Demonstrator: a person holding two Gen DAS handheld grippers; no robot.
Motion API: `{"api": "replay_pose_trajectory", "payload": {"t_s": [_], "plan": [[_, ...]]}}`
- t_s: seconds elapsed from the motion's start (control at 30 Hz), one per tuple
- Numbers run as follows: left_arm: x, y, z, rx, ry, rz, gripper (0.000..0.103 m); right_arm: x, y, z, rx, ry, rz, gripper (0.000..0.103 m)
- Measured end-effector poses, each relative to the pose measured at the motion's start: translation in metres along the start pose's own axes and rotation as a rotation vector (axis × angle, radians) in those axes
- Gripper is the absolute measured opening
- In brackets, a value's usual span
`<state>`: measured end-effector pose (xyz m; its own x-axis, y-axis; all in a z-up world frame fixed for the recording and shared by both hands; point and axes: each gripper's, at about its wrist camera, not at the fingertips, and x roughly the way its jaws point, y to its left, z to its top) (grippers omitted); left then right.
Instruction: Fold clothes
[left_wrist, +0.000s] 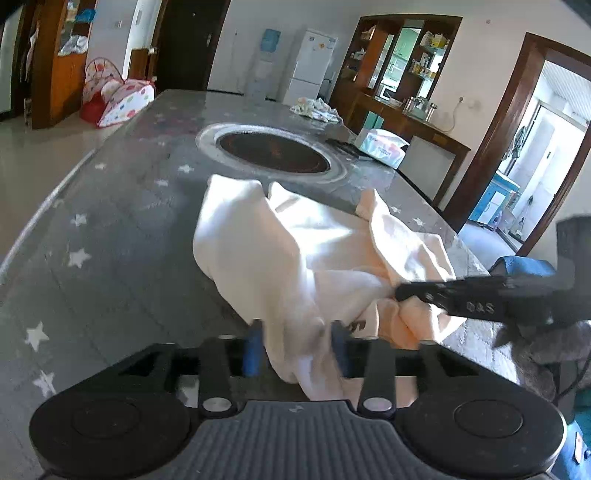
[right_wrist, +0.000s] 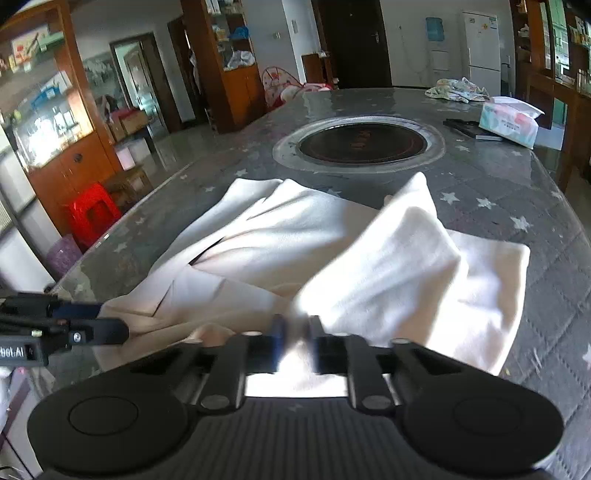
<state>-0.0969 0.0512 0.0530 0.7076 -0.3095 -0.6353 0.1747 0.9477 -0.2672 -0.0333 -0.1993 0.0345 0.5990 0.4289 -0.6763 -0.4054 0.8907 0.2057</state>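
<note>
Grey star-print table (right_wrist: 517, 192) with round inset hotplate (right_wrist: 364, 142) at frame centre, tissue pack (right_wrist: 511, 120) upper right. Cream garment (right_wrist: 295, 236) lies crumpled on the near table, mid-frame in both views. Left gripper (left_wrist: 299, 345) clamped on its near edge, right gripper (right_wrist: 295, 332) clamped on another bunched fold

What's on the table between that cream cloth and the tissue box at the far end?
In the right wrist view, only bare grey star-patterned tabletop separates the cream fabric garment from the pastel tissue box. The round dark inset burner sits off to the left.
</note>
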Motion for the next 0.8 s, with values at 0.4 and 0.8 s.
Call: {"api": "replay_pose_trajectory", "payload": {"t_s": [0.4, 0.8], "plan": [[0.03, -0.009, 0.032, 0.069, -0.023, 0.038, 0.057, -0.068, -0.016, -0.049, -0.038, 0.08, -0.07, 0.002], [0.07, -0.009, 0.035, 0.117, 0.016, 0.105, 0.024, -0.069, -0.015, -0.023, -0.088, -0.009, -0.108, 0.03]]}}
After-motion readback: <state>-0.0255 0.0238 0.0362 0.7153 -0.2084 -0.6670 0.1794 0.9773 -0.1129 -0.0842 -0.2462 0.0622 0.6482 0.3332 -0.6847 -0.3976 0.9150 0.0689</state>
